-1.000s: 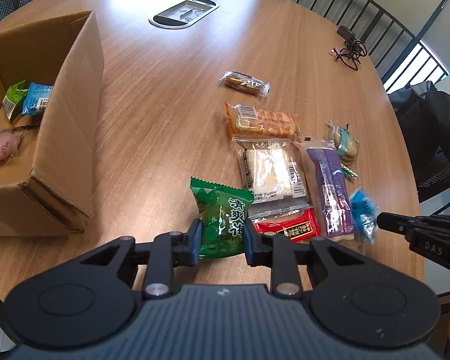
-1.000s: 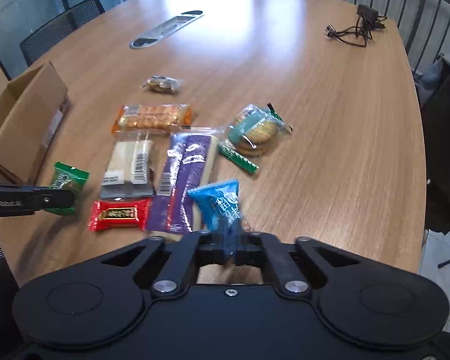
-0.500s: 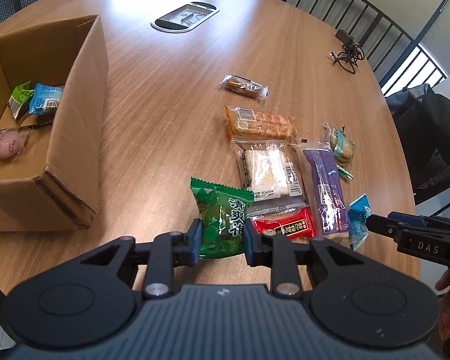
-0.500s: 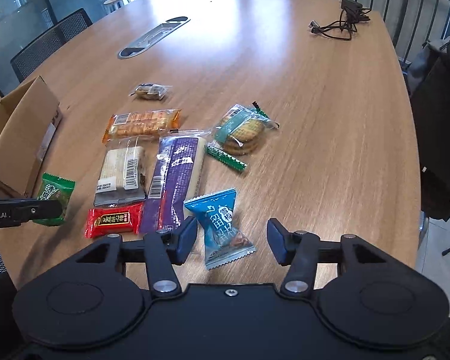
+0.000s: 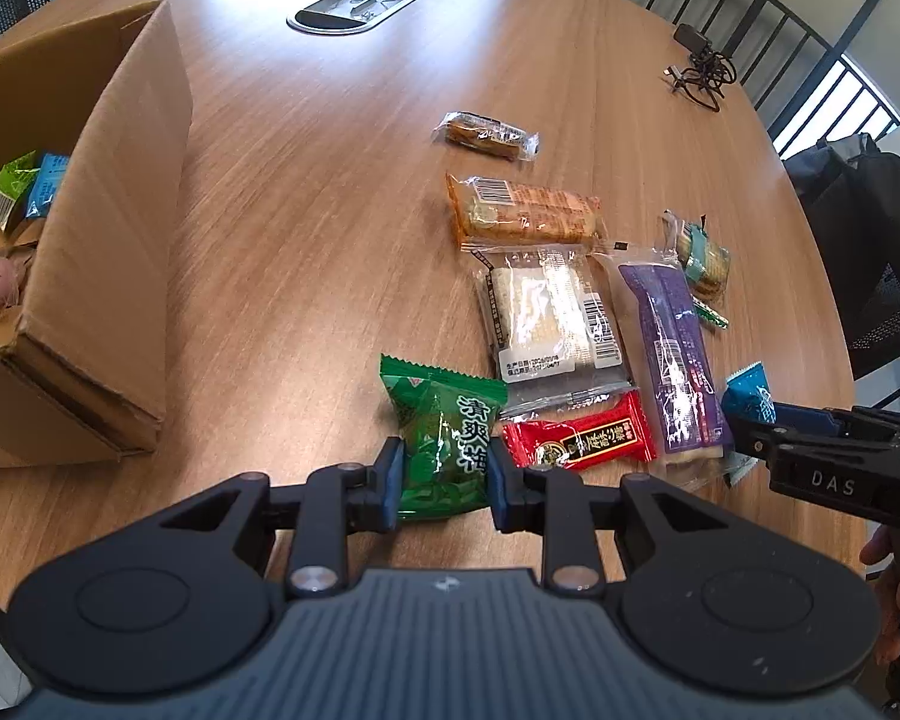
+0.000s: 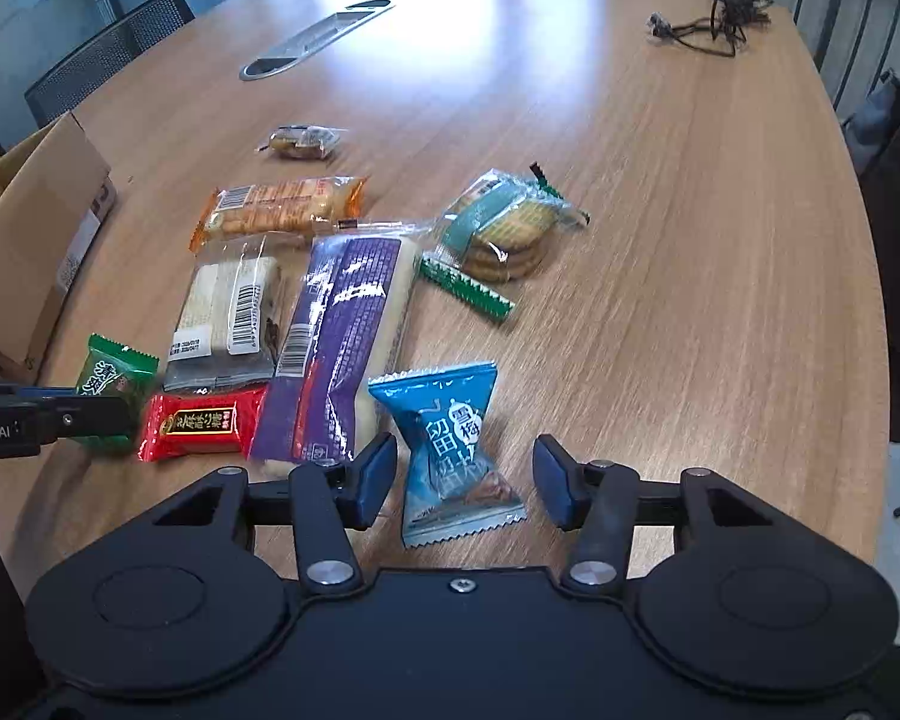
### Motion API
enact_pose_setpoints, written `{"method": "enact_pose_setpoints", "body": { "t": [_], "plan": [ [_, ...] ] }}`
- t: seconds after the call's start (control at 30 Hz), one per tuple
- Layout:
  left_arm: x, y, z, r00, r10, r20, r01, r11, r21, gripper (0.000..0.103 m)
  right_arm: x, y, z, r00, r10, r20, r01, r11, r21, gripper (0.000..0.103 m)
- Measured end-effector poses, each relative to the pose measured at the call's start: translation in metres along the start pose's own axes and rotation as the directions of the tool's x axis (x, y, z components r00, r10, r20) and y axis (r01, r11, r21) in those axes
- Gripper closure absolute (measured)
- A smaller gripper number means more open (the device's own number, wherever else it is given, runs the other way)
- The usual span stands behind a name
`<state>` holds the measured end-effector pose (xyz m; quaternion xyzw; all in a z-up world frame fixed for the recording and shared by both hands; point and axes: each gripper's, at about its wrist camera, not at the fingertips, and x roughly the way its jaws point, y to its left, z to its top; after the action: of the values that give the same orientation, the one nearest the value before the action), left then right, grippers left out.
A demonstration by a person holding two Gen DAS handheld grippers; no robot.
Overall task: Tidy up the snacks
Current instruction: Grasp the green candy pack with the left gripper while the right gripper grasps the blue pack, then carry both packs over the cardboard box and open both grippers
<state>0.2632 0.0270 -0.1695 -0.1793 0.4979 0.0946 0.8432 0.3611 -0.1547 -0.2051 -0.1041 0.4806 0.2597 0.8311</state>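
Note:
My left gripper (image 5: 444, 474) is shut on the lower half of a green snack packet (image 5: 444, 420) near the table's front edge; it shows from the side in the right wrist view as left gripper (image 6: 108, 414). A blue snack packet (image 6: 450, 426) lies on the wood between the fingers of my right gripper (image 6: 465, 474). Its jaws are closing, with a gap still on each side of the packet. A cardboard box (image 5: 108, 240) stands open at the left with a few small snacks inside.
Between the two grippers lie a red packet (image 5: 579, 441), a purple bar (image 5: 672, 354), a white sandwich pack (image 5: 549, 312), orange crackers (image 5: 525, 213), a small brown snack (image 5: 486, 133) and a biscuit pack (image 6: 504, 228). A cable (image 6: 708, 30) lies far back.
The right gripper let go of the blue packet, which now lies flat on the table between its spread fingers, and sank a little. The left gripper kept its hold on the green packet.

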Motion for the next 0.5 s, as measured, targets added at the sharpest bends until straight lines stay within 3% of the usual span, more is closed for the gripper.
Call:
{"method": "enact_pose_setpoints", "body": {
  "t": [0.03, 0.1, 0.37, 0.5],
  "plan": [
    [0.000, 0.000, 0.000, 1.000, 0.001, -0.003, -0.001, 1.000, 0.001, 0.074, 0.000, 0.001, 0.000, 1.000, -0.003, -0.001, 0.003, 1.000, -0.007, 0.058],
    [0.003, -0.001, 0.000, 1.000, 0.017, -0.023, -0.016, 1.000, 0.006, 0.074, -0.001, 0.001, 0.001, 1.000, -0.004, -0.009, 0.003, 1.000, -0.026, 0.073],
    [0.006, -0.010, -0.002, 0.999, 0.046, -0.002, -0.046, 0.998, 0.043, 0.070, -0.019, 0.003, -0.007, 0.999, -0.007, -0.053, 0.005, 0.999, -0.046, 0.074],
    [0.005, -0.011, -0.002, 0.999, 0.042, -0.006, -0.042, 0.998, 0.041, 0.077, -0.033, 0.005, -0.007, 0.999, -0.009, -0.035, 0.007, 0.999, -0.047, 0.074]
  ]
}}
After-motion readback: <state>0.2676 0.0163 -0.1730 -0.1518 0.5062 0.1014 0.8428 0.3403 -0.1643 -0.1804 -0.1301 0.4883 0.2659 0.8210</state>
